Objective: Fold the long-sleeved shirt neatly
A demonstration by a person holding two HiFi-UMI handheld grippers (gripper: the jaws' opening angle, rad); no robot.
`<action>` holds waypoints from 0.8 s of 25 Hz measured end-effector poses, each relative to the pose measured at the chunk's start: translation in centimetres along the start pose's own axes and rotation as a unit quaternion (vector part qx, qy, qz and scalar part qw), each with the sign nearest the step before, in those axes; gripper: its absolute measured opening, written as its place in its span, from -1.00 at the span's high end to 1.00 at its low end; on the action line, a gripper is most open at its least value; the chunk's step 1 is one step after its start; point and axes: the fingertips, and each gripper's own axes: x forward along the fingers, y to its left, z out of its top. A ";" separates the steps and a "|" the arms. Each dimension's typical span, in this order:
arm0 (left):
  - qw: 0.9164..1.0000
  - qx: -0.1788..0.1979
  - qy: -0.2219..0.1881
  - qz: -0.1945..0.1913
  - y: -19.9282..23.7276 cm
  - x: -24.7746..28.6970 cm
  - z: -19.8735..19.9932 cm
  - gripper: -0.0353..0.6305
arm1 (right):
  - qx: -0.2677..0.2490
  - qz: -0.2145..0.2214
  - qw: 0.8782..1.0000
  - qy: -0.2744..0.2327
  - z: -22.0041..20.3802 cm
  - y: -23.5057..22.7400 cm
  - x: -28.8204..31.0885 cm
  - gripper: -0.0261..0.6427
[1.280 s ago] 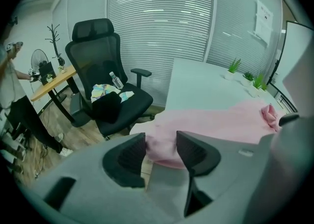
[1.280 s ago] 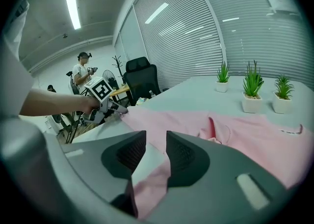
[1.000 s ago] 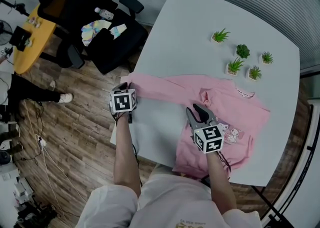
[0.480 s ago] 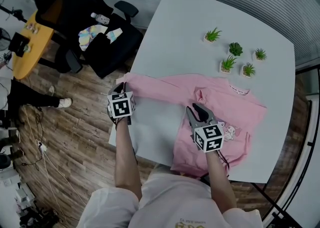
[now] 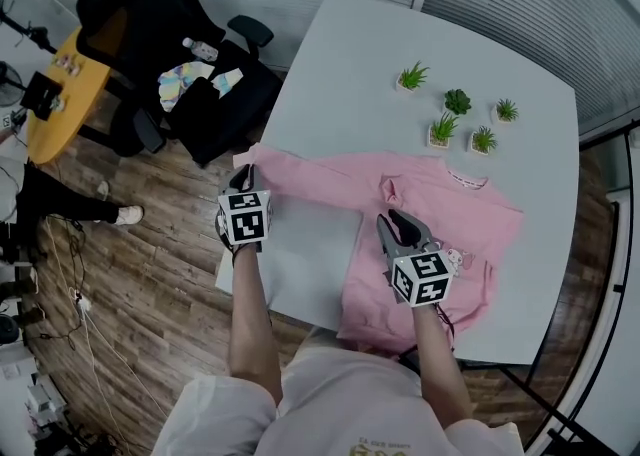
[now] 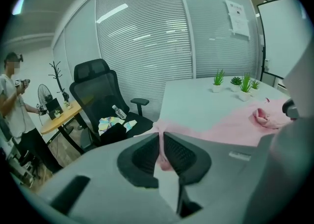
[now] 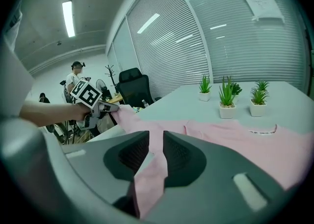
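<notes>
On the white table (image 5: pixel 400 54), the pink long-sleeved shirt (image 5: pixel 455 209) lies flat toward the near right corner, its outstretched sleeve (image 5: pixel 310 172) reaching the left edge. Your left gripper (image 5: pixel 243 181) has just clenched on the cuff and lifted it off that edge. Your right gripper (image 5: pixel 398 224), jaws just closing, pinches fabric where sleeve meets body, so the sleeve fold looks ready to begin. Bare tabletop lies beyond the shirt. Five small potted plants (image 5: pixel 445 129) stand toward the far right edge, and a black office chair (image 5: pixel 150 14) sits past the left.
</notes>
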 end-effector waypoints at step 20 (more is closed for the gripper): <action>0.991 0.036 -0.101 -0.082 -8.9 -5.9 7.4 0.80 | 0.028 -0.054 0.997 -0.051 0.6 -3.7 -7.6 0.63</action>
